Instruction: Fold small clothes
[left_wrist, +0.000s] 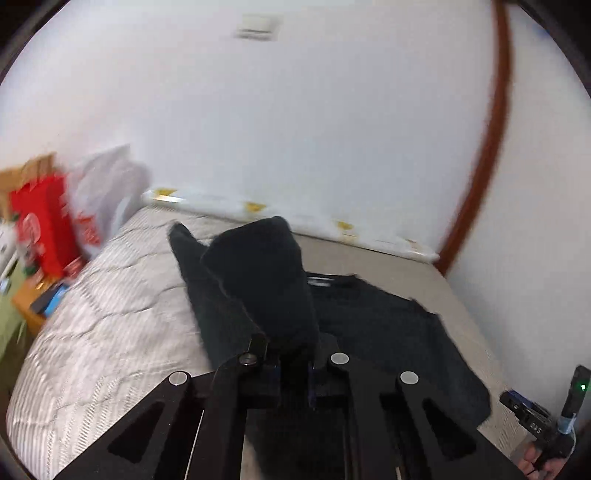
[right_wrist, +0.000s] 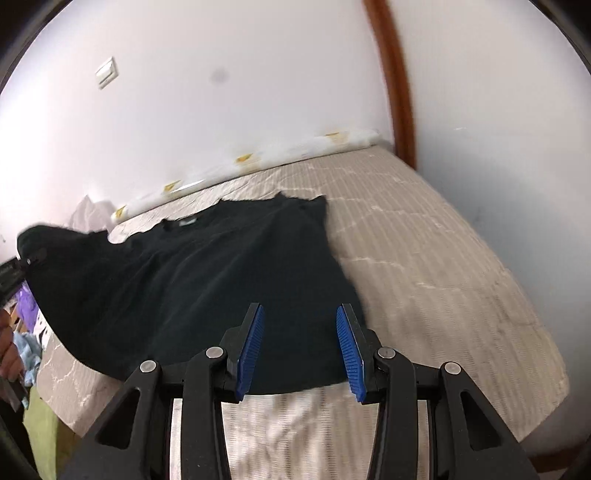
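Observation:
A black T-shirt (right_wrist: 207, 273) lies on the bed's beige quilted mattress (right_wrist: 443, 266), collar toward the wall. My left gripper (left_wrist: 293, 363) is shut on the shirt's left side (left_wrist: 258, 273) and holds that fabric lifted above the bed; the rest of the shirt (left_wrist: 388, 332) lies flat to its right. In the right wrist view the left gripper (right_wrist: 22, 264) shows at the far left with the raised cloth. My right gripper (right_wrist: 299, 347) is open and empty, its blue pads (right_wrist: 251, 347) over the shirt's bottom hem. It also shows in the left wrist view (left_wrist: 543, 417).
A white wall and a rolled white sheet (left_wrist: 295, 218) run along the bed's far side. A brown wooden frame (right_wrist: 395, 81) stands at the far right corner. A red bag (left_wrist: 40, 225) and a white plastic bag (left_wrist: 107, 192) stand off the bed's left end.

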